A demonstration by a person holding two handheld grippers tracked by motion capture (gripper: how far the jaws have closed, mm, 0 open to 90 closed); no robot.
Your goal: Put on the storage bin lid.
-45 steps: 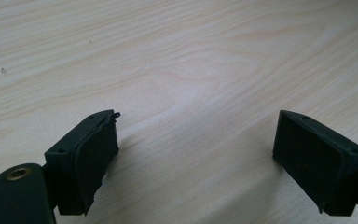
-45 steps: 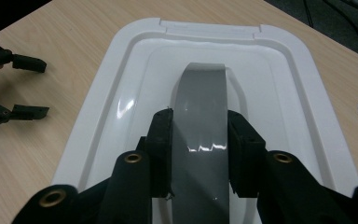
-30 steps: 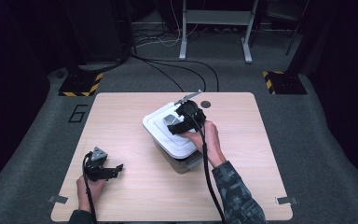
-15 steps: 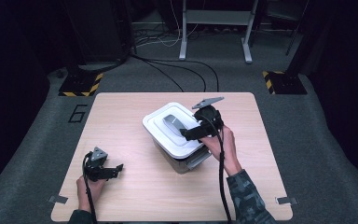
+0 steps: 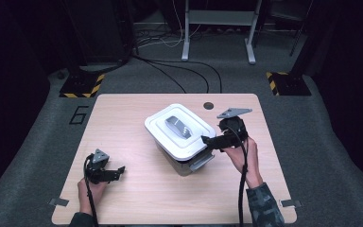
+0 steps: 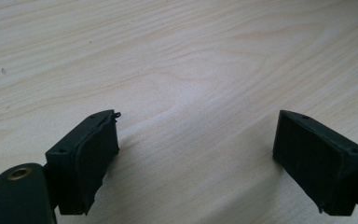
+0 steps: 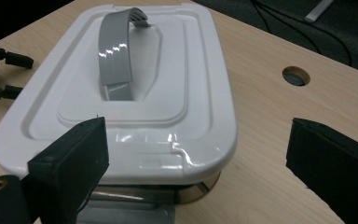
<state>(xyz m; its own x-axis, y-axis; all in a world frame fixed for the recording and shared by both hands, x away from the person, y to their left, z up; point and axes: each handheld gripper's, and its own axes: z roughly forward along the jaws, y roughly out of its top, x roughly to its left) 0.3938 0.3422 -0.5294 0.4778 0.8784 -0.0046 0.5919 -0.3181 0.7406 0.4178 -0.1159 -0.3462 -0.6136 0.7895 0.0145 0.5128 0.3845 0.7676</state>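
A white lidded box (image 5: pixel 179 130) with a grey handle (image 5: pixel 178 126) stands at the middle of the wooden table (image 5: pixel 123 118). My right gripper (image 5: pixel 208 140) hangs just off the box's right side, pointing at it. Its jaws have just been opening and stand open with nothing between them. In the right gripper view the lid (image 7: pixel 121 93), its arched handle (image 7: pixel 114 51) and a grey side clasp (image 7: pixel 135 212) lie ahead of my right gripper (image 7: pixel 200 140). My left gripper (image 5: pixel 118 170) rests low at the table's front left. It stands open over bare wood, as its own view (image 6: pixel 198 123) shows.
A round cable hole (image 5: pixel 208 105) sits in the table behind the right gripper. Beyond the table's far edge lie black cables (image 5: pixel 179 71), two yellow-and-black striped plates (image 5: pixel 80 85) and a metal stand (image 5: pixel 217 28) on grey carpet. Bare wood lies between the box and the left gripper.
My right gripper has come away from the top of the lid, moving right and toward the front, off the box's side, with its jaws wider. The left gripper has stayed put.
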